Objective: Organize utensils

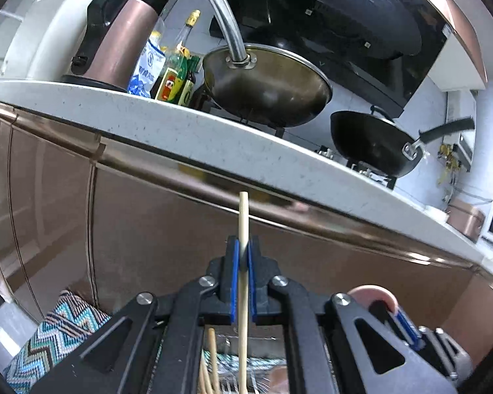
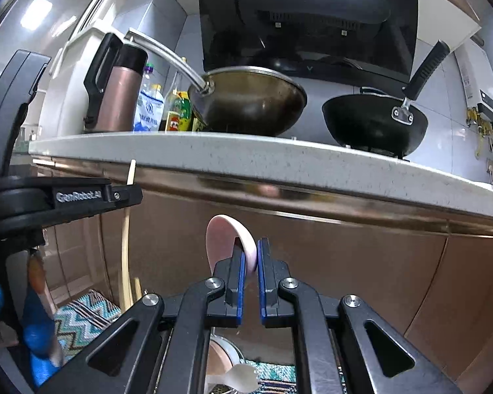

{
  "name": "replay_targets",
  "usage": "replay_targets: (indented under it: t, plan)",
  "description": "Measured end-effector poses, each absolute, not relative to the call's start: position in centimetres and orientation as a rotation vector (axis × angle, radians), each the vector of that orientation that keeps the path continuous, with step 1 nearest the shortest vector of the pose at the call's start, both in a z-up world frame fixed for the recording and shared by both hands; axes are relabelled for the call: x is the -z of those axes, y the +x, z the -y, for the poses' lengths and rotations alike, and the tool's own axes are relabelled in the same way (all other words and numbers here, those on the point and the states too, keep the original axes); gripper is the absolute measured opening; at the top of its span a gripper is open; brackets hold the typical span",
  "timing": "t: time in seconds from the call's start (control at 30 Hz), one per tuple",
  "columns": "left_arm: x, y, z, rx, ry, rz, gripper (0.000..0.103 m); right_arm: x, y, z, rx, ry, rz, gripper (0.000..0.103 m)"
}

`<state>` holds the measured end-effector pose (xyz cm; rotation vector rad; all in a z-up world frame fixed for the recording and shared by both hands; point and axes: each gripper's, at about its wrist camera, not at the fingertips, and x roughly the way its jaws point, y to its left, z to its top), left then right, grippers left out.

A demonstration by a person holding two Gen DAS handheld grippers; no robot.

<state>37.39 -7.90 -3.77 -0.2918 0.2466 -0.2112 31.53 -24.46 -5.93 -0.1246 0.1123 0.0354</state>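
Observation:
My left gripper is shut on a single wooden chopstick that stands upright between its blue pads, in front of the brown cabinet. More chopsticks show below it. My right gripper is shut on a pink spoon, bowl end up. In the right wrist view the left gripper appears at the left with the chopstick. A white plastic spork lies below the right gripper. The pink spoon also shows at the lower right of the left wrist view.
A white speckled countertop runs above the brown cabinet doors. On it stand a steel wok, a black wok, a pink kettle and sauce bottles. A zigzag mat lies on the floor.

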Motion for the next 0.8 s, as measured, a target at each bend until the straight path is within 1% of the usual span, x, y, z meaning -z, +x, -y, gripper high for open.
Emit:
replay_targets:
  t: [0.13, 0.23, 0.27, 0.33, 0.4, 0.43, 0.47, 0.5, 0.53, 0.57, 0.6, 0.63, 0.8]
  plan:
    - [5.6, 37.9, 8.2, 0.181, -0.286, -0.236, 0.005, 7.3, 31.5, 24.1, -0.034, -0.146, -0.123, 0.007]
    - [6.6, 37.6, 8.1, 0.15, -0.284, -0.196, 0.005, 8.0, 31.2, 23.9, -0.029, -0.17, -0.127, 0.007]
    - [6.8, 37.4, 8.1, 0.138, -0.279, -0.183, 0.006, 8.3, 31.1, 23.8, -0.029, -0.18, -0.132, 0.007]
    - [7.1, 37.0, 8.0, 0.128, -0.266, -0.168, 0.006, 8.8, 31.3, 23.9, -0.024, -0.182, -0.145, 0.007]
    - [7.3, 36.5, 8.0, 0.117, -0.246, -0.149, 0.015, 9.1, 31.3, 23.9, -0.031, -0.177, -0.16, 0.007]
    - [7.4, 36.2, 8.0, 0.113, -0.236, -0.14, 0.027, 9.4, 31.3, 23.9, -0.037, -0.174, -0.173, 0.008]
    - [7.4, 36.0, 8.1, 0.113, -0.235, -0.137, 0.033, 9.7, 31.1, 23.8, -0.04, -0.174, -0.177, 0.012]
    - [7.3, 35.6, 7.9, 0.11, -0.242, -0.13, 0.033, 9.9, 30.9, 23.7, -0.038, -0.176, -0.182, 0.015]
    - [7.2, 35.2, 7.7, 0.11, -0.245, -0.127, 0.035, 10.1, 30.8, 23.8, -0.042, -0.17, -0.194, 0.021]
    - [7.0, 34.9, 7.6, 0.108, -0.248, -0.127, 0.036, 10.1, 30.6, 23.9, -0.042, -0.162, -0.199, 0.03]
    - [6.8, 34.4, 7.4, 0.104, -0.252, -0.126, 0.038, 10.1, 30.3, 23.9, -0.043, -0.154, -0.199, 0.034]
    - [6.6, 34.1, 7.2, 0.101, -0.256, -0.124, 0.04, 10.0, 30.2, 24.0, -0.045, -0.148, -0.199, 0.042]
    - [4.9, 32.0, 5.7, 0.078, -0.278, -0.123, 0.042, 8.9, 29.5, 24.0, -0.049, -0.135, -0.21, 0.048]
